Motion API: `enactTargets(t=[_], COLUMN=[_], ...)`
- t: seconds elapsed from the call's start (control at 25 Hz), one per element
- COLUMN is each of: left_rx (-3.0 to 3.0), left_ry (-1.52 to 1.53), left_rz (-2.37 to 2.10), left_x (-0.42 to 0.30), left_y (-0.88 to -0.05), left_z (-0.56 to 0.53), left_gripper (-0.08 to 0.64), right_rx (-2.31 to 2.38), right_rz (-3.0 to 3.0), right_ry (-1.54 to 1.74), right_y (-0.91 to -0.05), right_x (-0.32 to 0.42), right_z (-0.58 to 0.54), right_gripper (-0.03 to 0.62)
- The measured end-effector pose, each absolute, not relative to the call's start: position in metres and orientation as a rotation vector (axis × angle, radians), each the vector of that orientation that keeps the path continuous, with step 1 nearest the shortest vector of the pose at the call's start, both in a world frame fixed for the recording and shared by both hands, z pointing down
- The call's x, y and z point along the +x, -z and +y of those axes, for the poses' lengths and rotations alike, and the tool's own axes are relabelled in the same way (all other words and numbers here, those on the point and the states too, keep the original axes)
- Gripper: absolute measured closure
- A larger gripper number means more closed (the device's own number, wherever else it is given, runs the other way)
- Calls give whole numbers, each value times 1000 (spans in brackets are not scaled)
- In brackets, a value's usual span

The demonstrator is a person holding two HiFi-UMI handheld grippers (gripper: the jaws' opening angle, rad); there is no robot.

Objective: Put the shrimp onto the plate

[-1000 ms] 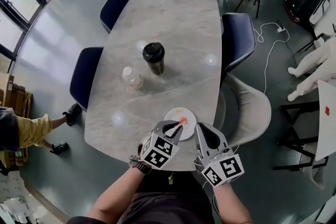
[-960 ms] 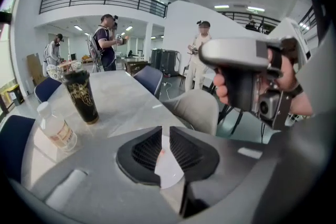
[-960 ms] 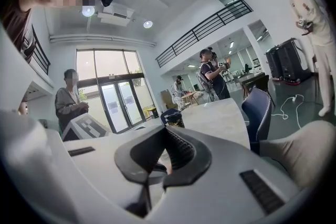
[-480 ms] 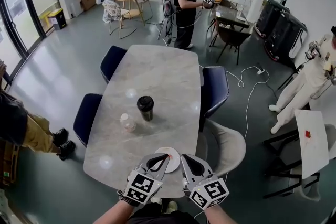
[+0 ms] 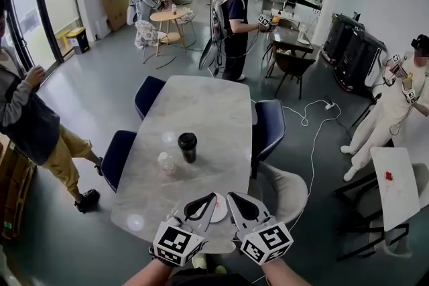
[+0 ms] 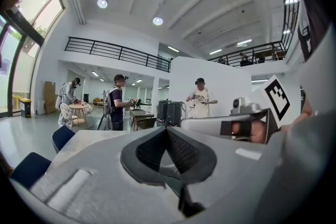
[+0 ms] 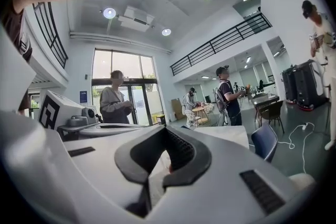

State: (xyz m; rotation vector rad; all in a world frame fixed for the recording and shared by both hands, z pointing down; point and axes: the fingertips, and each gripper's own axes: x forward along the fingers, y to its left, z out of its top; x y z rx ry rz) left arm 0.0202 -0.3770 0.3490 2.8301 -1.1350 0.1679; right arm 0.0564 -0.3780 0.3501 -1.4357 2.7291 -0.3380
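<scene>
Nearby on the left, a bystander (image 5: 27, 117) in a grey top stands clear of the marble table (image 5: 201, 104). On the table a clear bottle (image 5: 164, 162) stands just left of a dark lidded cup (image 5: 187, 146), both farther off than the grippers. At the near edge the left gripper (image 5: 214, 197) has its jaws closed tip to tip, with nothing between them. Just right of it, part of the white plate (image 5: 219, 209) shows between the two tools. The right gripper (image 5: 230, 196) is likewise closed and empty. Through the loop of its jaws a small reddish bit, seemingly the shrimp (image 7: 169, 168), lies on a white surface.
</scene>
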Motion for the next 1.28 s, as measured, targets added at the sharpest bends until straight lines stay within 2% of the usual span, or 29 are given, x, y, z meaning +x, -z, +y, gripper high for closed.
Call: enactTargets(t=[0.76,1.28], left_rx=[2856,2855], left_ry=[-40,-50], left_rz=[-1165,-1164], left_x=[25,31], left_y=[-310,-317], left_z=[-345,-347], left_gripper=[552,552], right_rx=[-1402,-1404], right_rz=[2785,2790], right_ry=[217,214], right_y=[-320,-326], right_x=[46,51], right_z=[-358,-359], right_gripper=[592,592])
